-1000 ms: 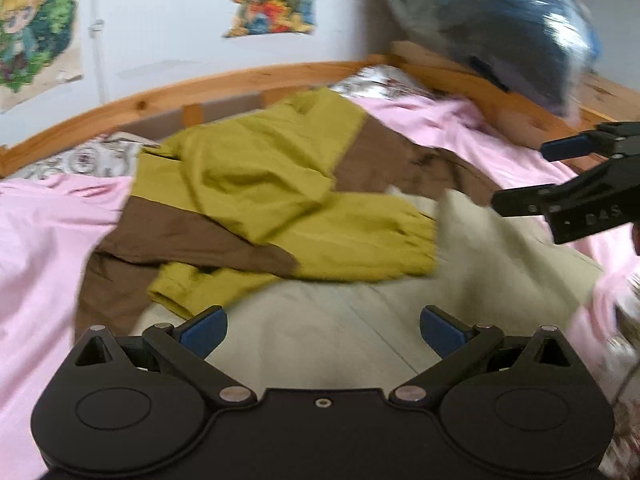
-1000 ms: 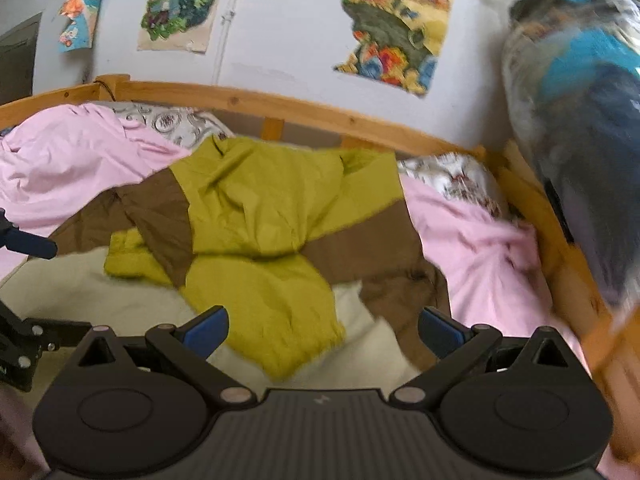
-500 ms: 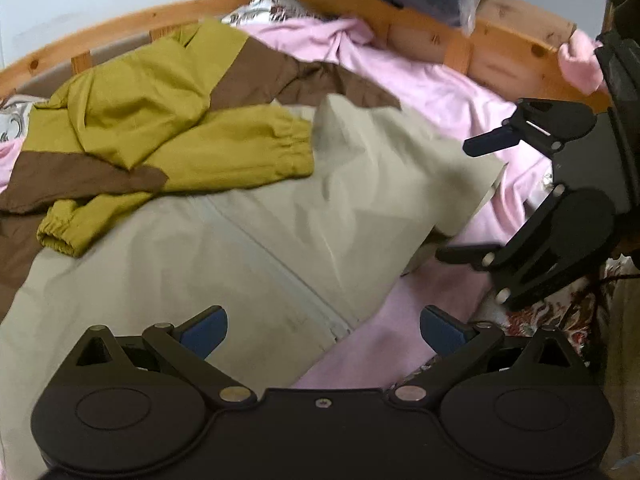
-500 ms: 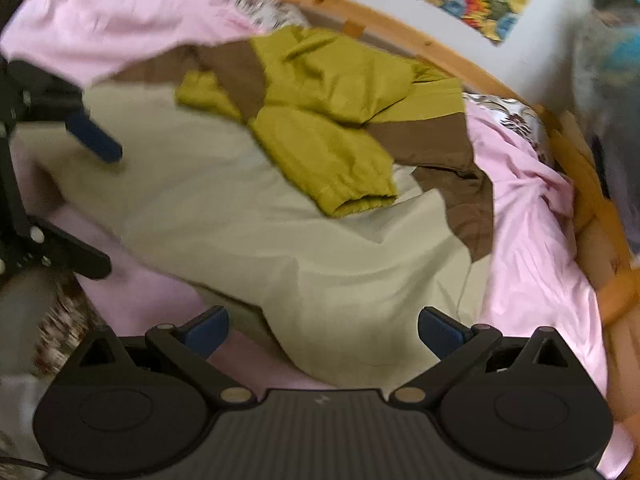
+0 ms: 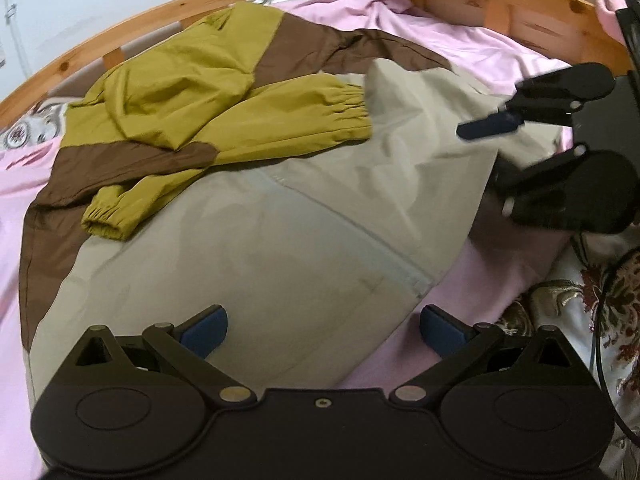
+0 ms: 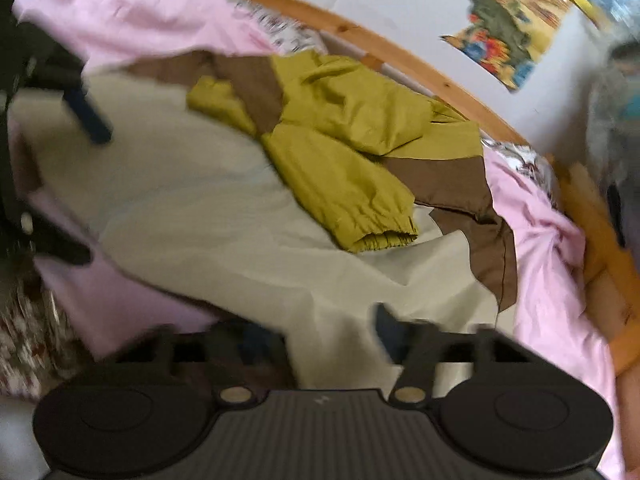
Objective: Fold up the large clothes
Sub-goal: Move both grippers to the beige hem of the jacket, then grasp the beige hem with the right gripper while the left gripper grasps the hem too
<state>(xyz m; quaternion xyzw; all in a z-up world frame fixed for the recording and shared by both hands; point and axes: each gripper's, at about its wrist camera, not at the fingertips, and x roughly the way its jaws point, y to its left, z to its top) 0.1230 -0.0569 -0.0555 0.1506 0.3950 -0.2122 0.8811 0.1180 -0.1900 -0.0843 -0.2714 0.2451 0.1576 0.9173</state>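
Note:
A large jacket (image 5: 256,240) in beige, brown and olive-yellow lies spread on the bed, both yellow sleeves (image 5: 296,116) folded across its chest. My left gripper (image 5: 322,332) is open, just above the jacket's beige hem near the zip end. The right gripper (image 5: 492,152) shows at the jacket's right hem corner. In the blurred right wrist view the jacket (image 6: 224,216) fills the middle and my right gripper (image 6: 320,340) has its jaws narrowed around the beige hem edge; whether they are fully shut on it is unclear. The left gripper (image 6: 52,168) shows at the far left.
A pink sheet (image 5: 452,44) covers the bed inside a curved wooden frame (image 5: 132,24). A patterned cover (image 5: 600,312) lies at the near right. Posters (image 6: 516,20) hang on the white wall. A plastic-wrapped bundle (image 6: 616,120) sits at the right end.
Both grippers came down and back from the sleeves to the jacket's near hem. The right gripper's jaws, wide open before, have narrowed around the hem edge. The left stays open.

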